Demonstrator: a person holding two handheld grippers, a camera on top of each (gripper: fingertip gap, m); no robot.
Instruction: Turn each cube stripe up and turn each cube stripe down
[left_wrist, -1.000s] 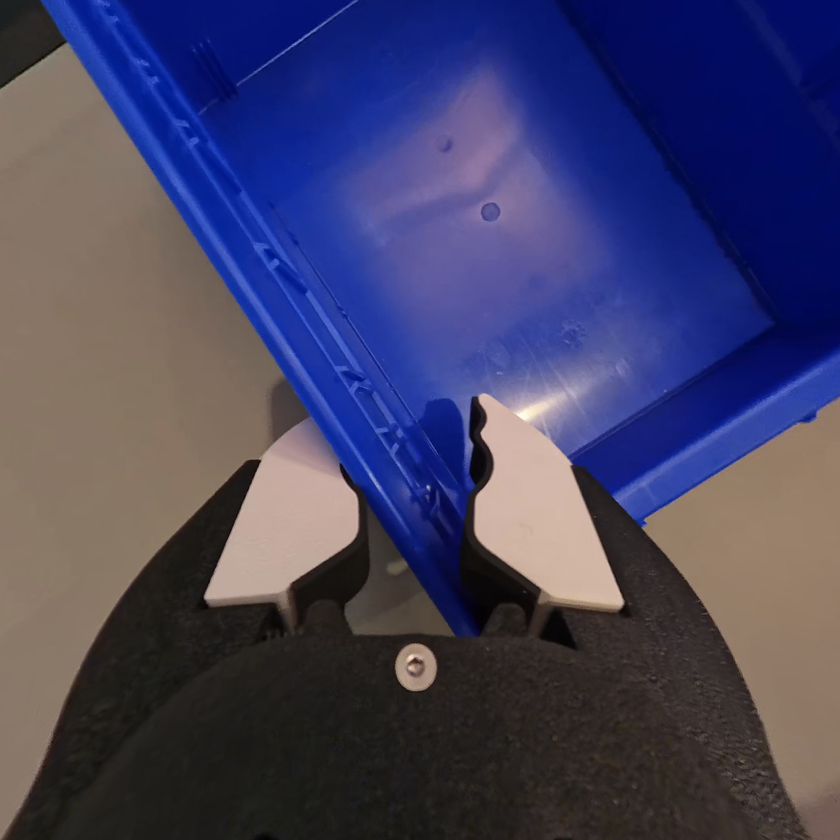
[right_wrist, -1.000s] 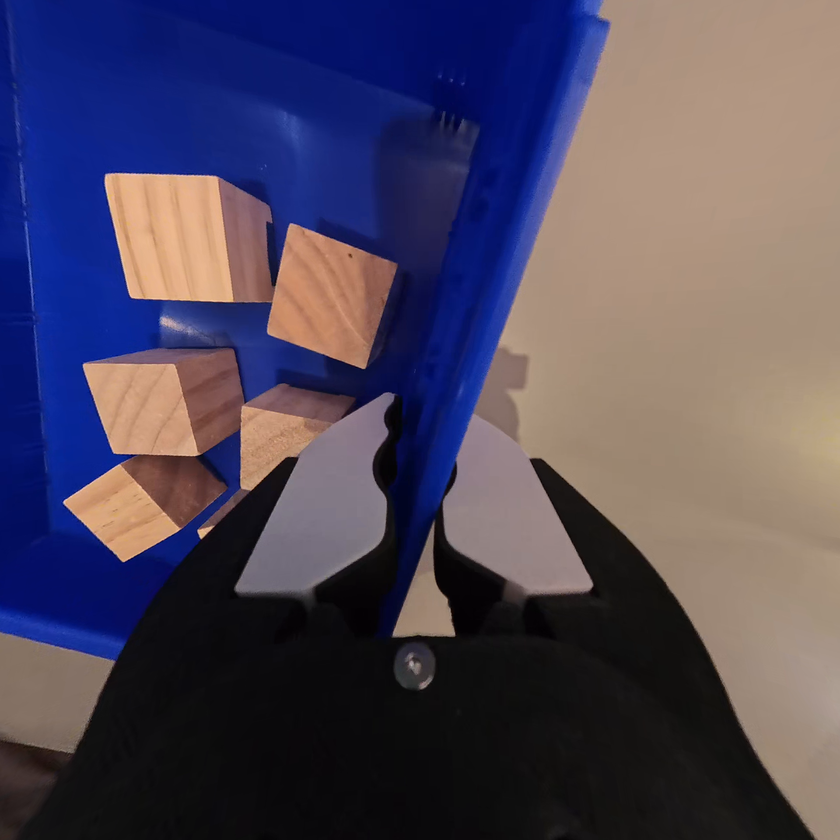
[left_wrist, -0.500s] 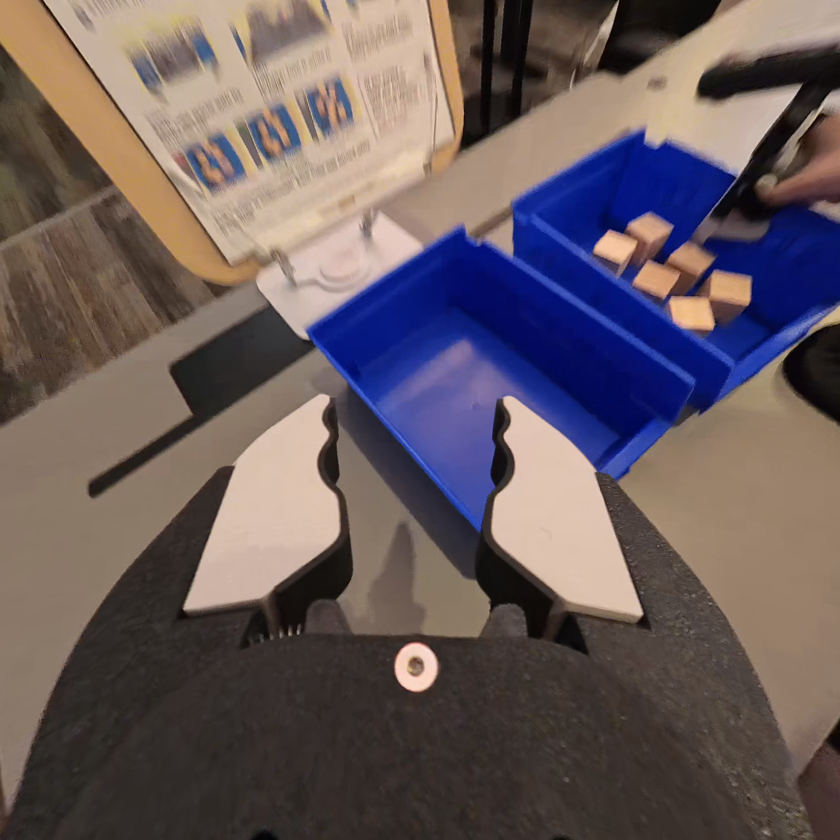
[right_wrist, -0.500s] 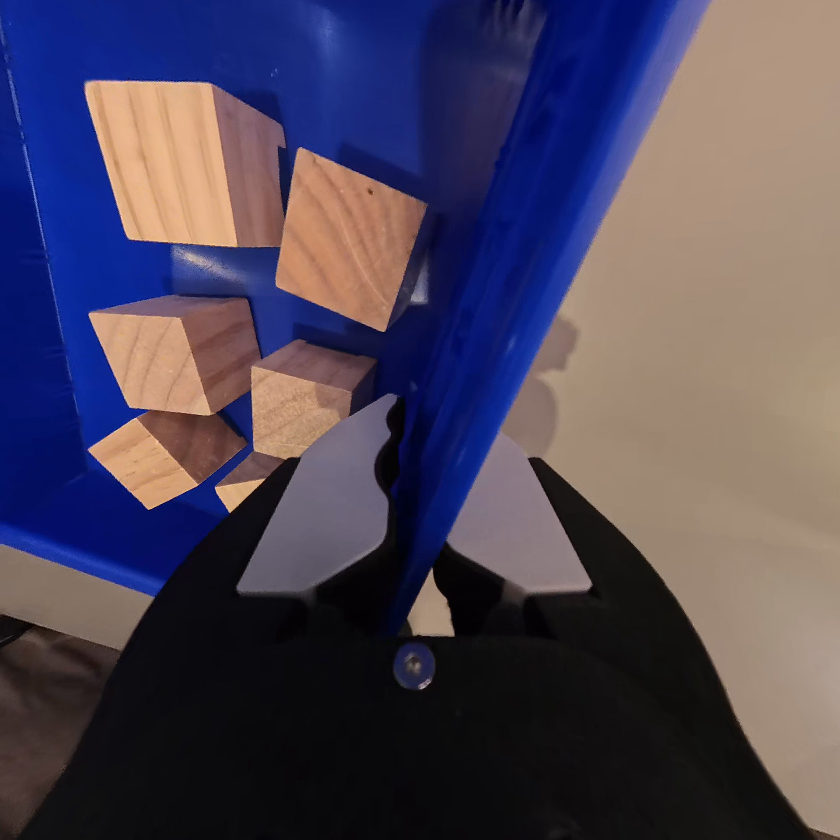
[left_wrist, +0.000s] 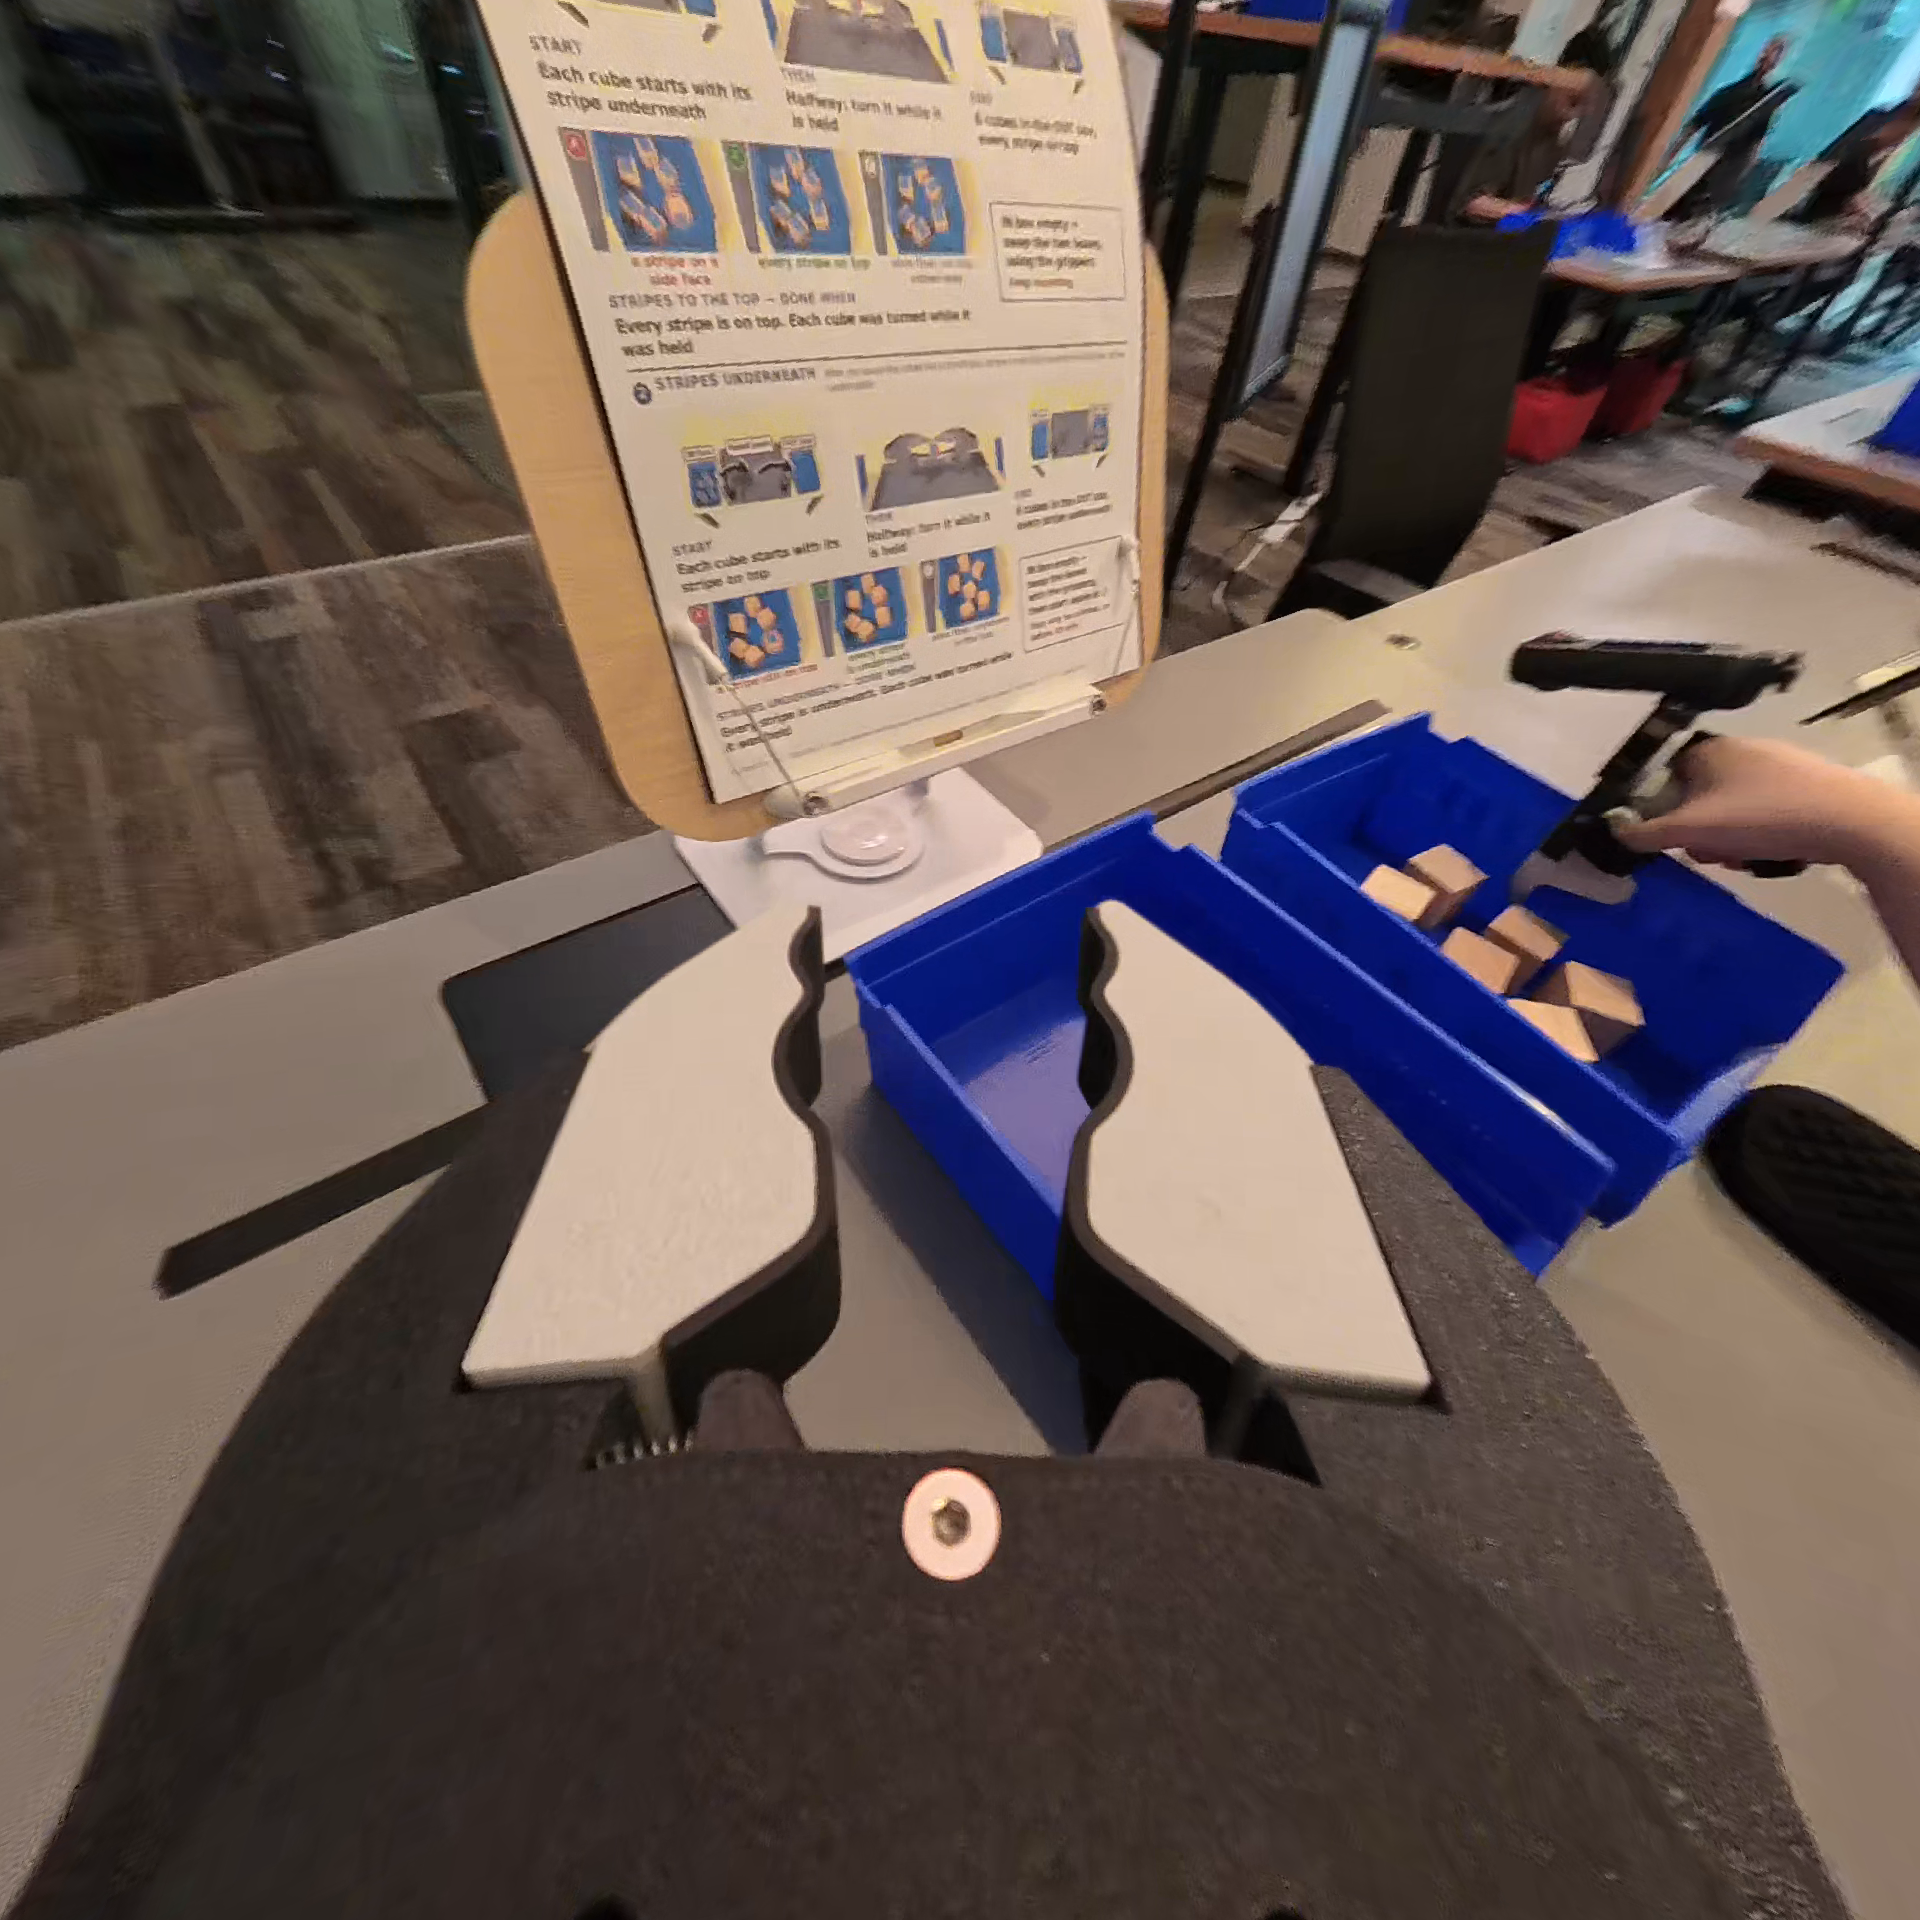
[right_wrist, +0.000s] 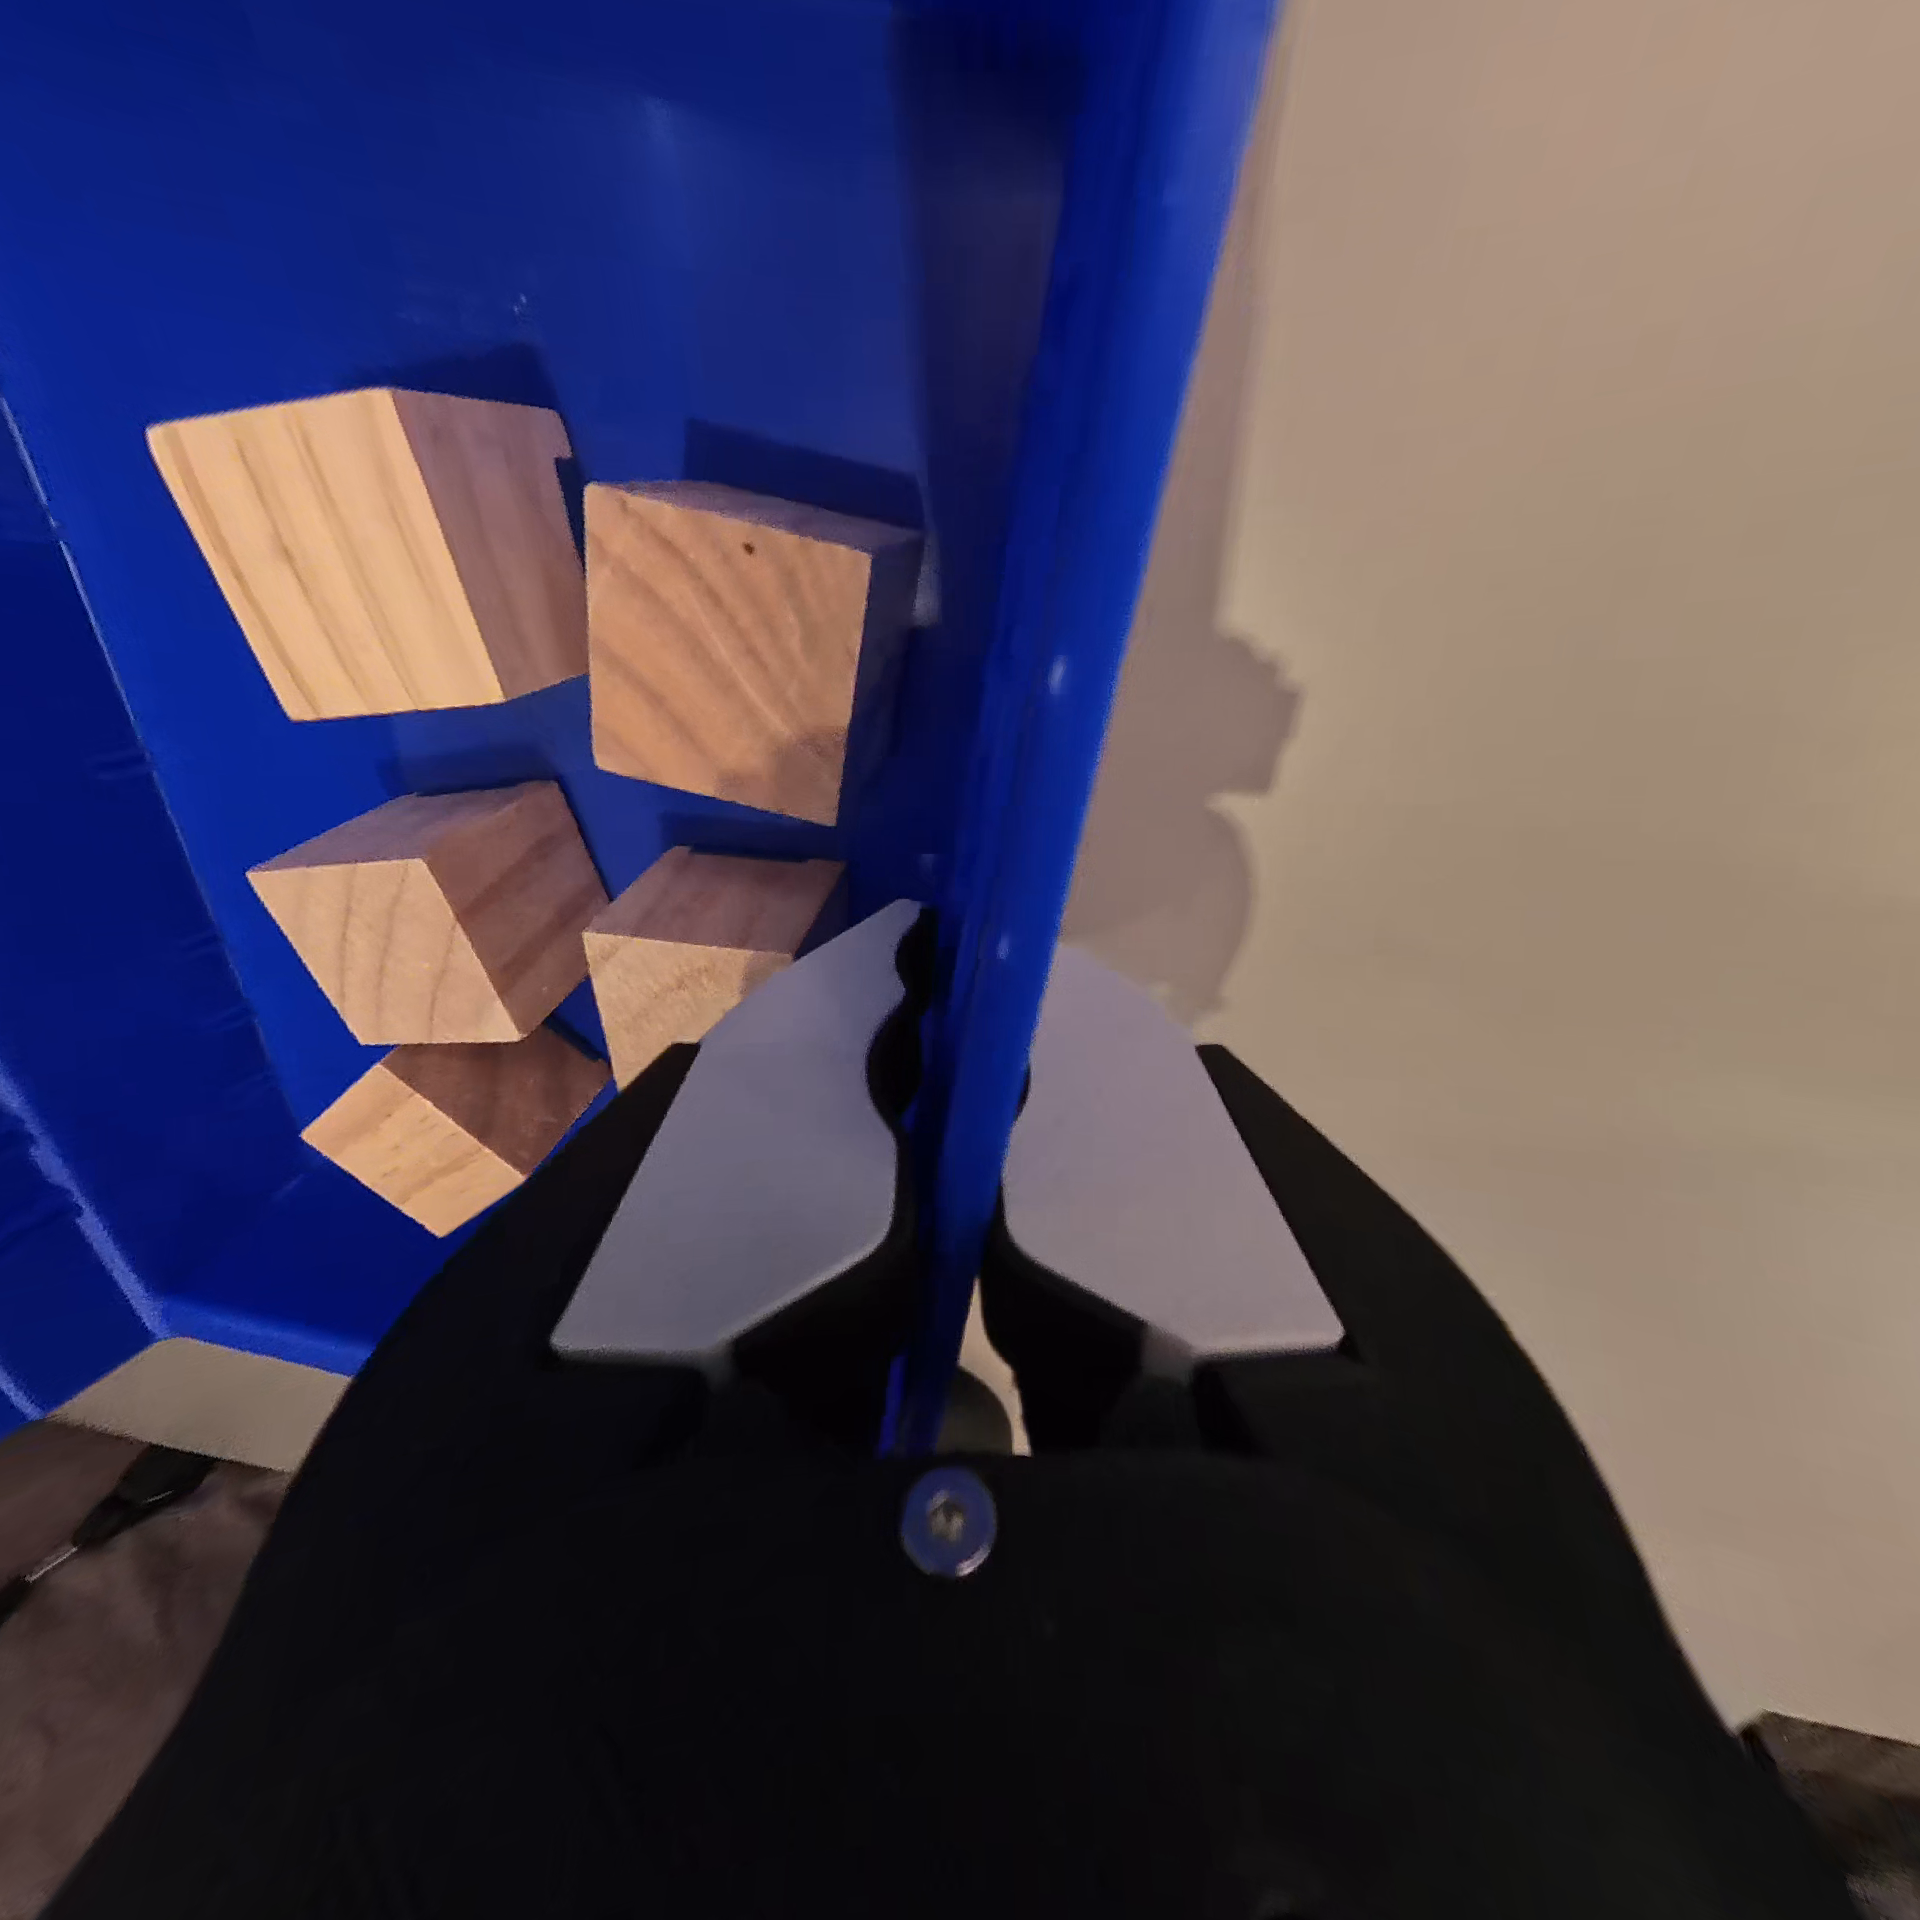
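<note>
Cubes (right_wrist: 727, 649) of pale wood (five are plain in the right wrist view, a sixth half hidden behind a finger) lie loose on the floor of a blue bin (right_wrist: 1049, 520), just left of the right gripper (right_wrist: 977, 945) fingers; no stripe shows on any visible face. That gripper's fingers are clamped on the bin's side wall, one finger inside by the cubes and one outside over the beige desk (right_wrist: 1558, 727). In the left wrist view the same bin (left_wrist: 1756, 977) sits far to the right of the fingers with the cubes (left_wrist: 1496, 956) in it, and a hand (left_wrist: 1766, 805) holds the right gripper (left_wrist: 1590, 868) at its wall. The left gripper (left_wrist: 951, 925) hangs above the desk (left_wrist: 208, 1143) with its fingers parted and nothing between them. Just ahead of the right finger stands a second blue bin (left_wrist: 1299, 966), side by side with the first. Beyond the fingertips an instruction sheet (left_wrist: 831, 364) stands on a holder.
</note>
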